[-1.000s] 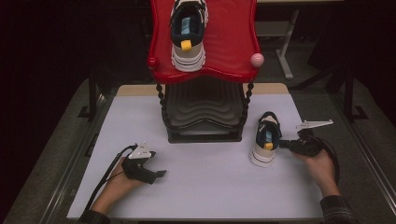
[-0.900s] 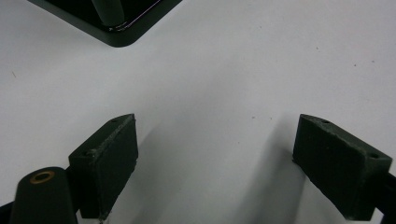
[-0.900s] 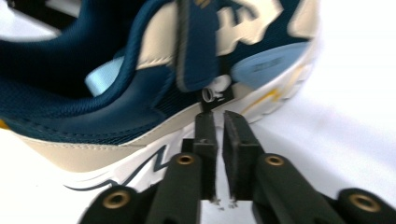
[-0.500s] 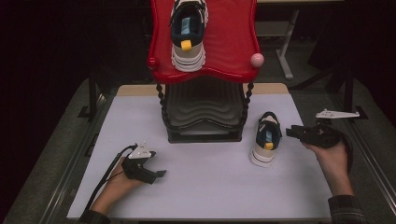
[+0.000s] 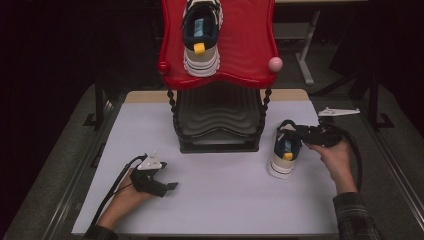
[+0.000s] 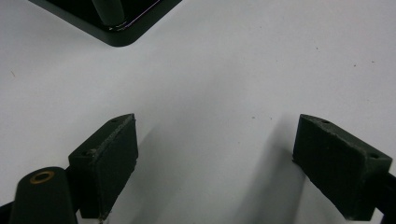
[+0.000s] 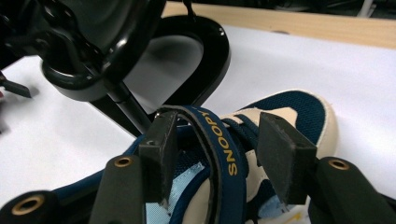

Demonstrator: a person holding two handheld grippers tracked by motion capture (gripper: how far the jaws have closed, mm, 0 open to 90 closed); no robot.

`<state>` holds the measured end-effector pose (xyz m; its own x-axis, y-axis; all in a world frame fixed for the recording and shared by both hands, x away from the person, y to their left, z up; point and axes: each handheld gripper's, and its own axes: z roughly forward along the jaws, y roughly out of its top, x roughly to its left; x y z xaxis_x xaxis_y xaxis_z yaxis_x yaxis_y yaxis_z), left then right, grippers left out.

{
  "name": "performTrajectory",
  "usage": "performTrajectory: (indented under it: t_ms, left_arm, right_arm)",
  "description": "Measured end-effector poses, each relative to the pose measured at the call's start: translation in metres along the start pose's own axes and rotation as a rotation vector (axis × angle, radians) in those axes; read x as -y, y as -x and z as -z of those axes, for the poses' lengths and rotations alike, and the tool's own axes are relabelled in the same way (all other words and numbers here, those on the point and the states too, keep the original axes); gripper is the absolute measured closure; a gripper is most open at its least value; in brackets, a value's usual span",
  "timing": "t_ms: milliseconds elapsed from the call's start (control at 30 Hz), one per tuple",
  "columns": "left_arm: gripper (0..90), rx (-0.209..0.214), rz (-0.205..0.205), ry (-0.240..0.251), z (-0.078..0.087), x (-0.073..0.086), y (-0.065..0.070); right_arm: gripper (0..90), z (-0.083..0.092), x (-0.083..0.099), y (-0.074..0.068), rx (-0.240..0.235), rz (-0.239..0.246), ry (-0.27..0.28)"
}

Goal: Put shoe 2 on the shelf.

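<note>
Navy-and-cream sneaker (image 5: 284,152) stands on the white worktop (image 5: 225,200) near its right edge, beside the black rack base (image 5: 219,145). Its strap (image 7: 219,140) reads "SNOOPY" in yellow. Right gripper (image 7: 217,158) fingers, just opening, straddle that strap, not pressing. Left gripper (image 6: 215,172) rests near the front-left corner, fingers wide apart. Second matching sneaker (image 5: 201,35) sits on the red shelf (image 5: 250,60).

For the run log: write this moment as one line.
right gripper: just opening, astride navy-and-cream strap shoe, strap between pads | left gripper: open on white table | red two-tier rack: matching shoe on top
</note>
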<state>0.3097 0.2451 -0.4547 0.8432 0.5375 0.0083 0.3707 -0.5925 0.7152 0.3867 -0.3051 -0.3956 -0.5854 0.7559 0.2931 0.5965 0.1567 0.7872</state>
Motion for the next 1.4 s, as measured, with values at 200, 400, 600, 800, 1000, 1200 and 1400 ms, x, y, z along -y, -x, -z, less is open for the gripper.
performTrajectory:
  t_ms: [200,400,600,800,1000,1200,1400]
  left_arm:
    - [13.2,0.0,0.0,0.0,0.0,0.0,0.0]
    - [13.2,0.0,0.0,0.0,0.0,0.0,0.0]
    - [13.2,0.0,0.0,0.0,0.0,0.0,0.0]
    - [13.2,0.0,0.0,0.0,0.0,0.0,0.0]
    - [13.2,0.0,-0.001,0.0,0.0,0.0,0.0]
    - [13.2,-0.001,-0.001,0.0,0.0,0.0,0.0]
    - [13.2,-0.002,-0.002,0.0,0.0,0.0,0.0]
  right_arm:
    - [54.3,-0.008,0.002,-0.002,0.015,0.028,-0.036]
    - [64.5,-0.007,0.002,-0.004,0.014,0.061,-0.02]
    - [68.5,-0.004,0.002,-0.003,-0.009,0.071,-0.008]
    - [69.4,0.0,0.001,-0.003,-0.035,0.075,0.015]
    - [69.5,0.011,-0.004,-0.005,-0.05,0.074,0.052]
    - [69.6,0.026,-0.017,-0.008,-0.071,0.079,0.113]
    - [69.7,0.042,-0.037,-0.016,-0.079,0.092,0.162]
